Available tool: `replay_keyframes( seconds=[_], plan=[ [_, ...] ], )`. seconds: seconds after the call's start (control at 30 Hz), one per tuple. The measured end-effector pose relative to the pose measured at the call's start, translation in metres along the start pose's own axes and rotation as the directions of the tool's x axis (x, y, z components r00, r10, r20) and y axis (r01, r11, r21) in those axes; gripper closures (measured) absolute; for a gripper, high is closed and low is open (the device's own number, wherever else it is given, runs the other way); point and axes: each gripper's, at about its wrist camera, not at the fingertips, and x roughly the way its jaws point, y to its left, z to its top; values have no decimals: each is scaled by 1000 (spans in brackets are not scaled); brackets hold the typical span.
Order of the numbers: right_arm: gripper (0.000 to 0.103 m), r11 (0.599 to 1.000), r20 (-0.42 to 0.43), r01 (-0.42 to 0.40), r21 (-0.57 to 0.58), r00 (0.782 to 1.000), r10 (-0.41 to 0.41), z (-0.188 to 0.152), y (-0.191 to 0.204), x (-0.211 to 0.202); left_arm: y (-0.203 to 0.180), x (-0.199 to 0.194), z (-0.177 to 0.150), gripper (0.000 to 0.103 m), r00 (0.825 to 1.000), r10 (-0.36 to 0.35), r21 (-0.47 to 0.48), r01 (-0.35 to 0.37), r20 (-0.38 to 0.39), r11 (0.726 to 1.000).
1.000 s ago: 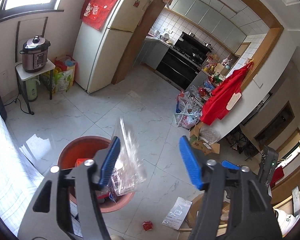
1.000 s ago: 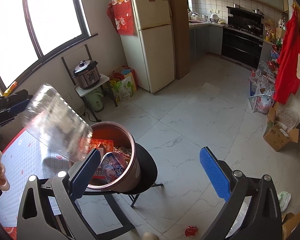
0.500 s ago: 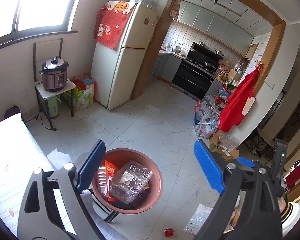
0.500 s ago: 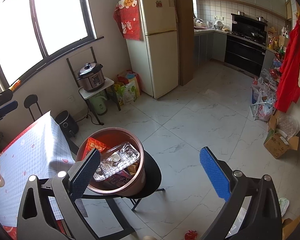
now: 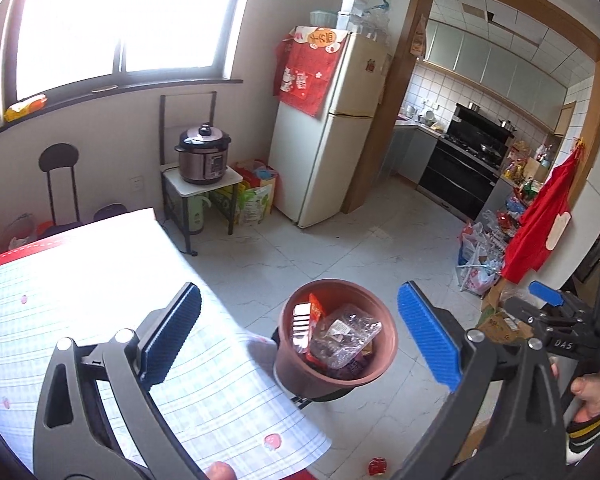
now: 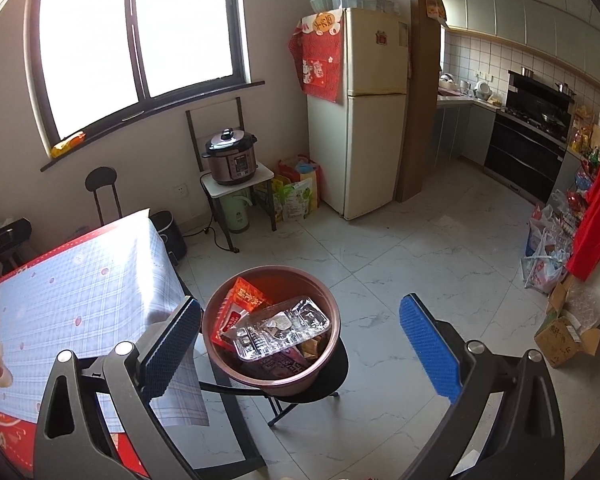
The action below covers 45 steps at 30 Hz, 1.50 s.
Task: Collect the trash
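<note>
Below our two grippers, at about six o'clock in both wrist views, stands the bin (image 6: 274, 364), a brown round pot on a black stool (image 6: 324, 380). We see the clear tray (image 6: 282, 328) lying on top of the trash inside it, with a red wrapper (image 6: 246, 300) leaning on the bin's wall at ten o'clock of the tray.

Our left gripper (image 5: 298, 338) has just been opening; its jaws stand wide apart with nothing between them, the bin showing through the gap well below. Our right gripper (image 6: 300, 340) is likewise spread wide and empty above the bin.

At nine o'clock of the bin is the table (image 6: 80, 280) with its checked cloth. On the floor at five o'clock of the bin in the left view lies a small red scrap (image 5: 377, 467). At twelve o'clock stands the fridge (image 6: 374, 120), and at eleven o'clock a cooker (image 6: 231, 156) on a small stand. At three o'clock in the left view we see a hand (image 5: 592, 392) holding the right gripper's handle.
</note>
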Motion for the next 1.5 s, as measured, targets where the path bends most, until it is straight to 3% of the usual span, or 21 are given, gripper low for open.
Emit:
replay_keyframes(
  seconds=[0.23, 0.5, 0.93, 1.5],
  plan=[
    [6, 999, 47, 39, 6, 998, -40, -3, 42, -36, 33, -55, -14, 6, 997, 60, 2, -60, 48, 998],
    [6, 998, 46, 57, 24, 997, -58, -10, 71, -52, 50, -90, -24, 6, 994, 68, 21, -70, 84, 997],
    [6, 995, 84, 83, 52, 993, -87, -13, 95, -70, 57, -102, -20, 6, 993, 78, 42, -82, 93, 996],
    [6, 989, 79, 116, 94, 989, -124, -21, 85, -83, 37, -101, -20, 6, 995, 48, 88, -55, 85, 995]
  ],
)
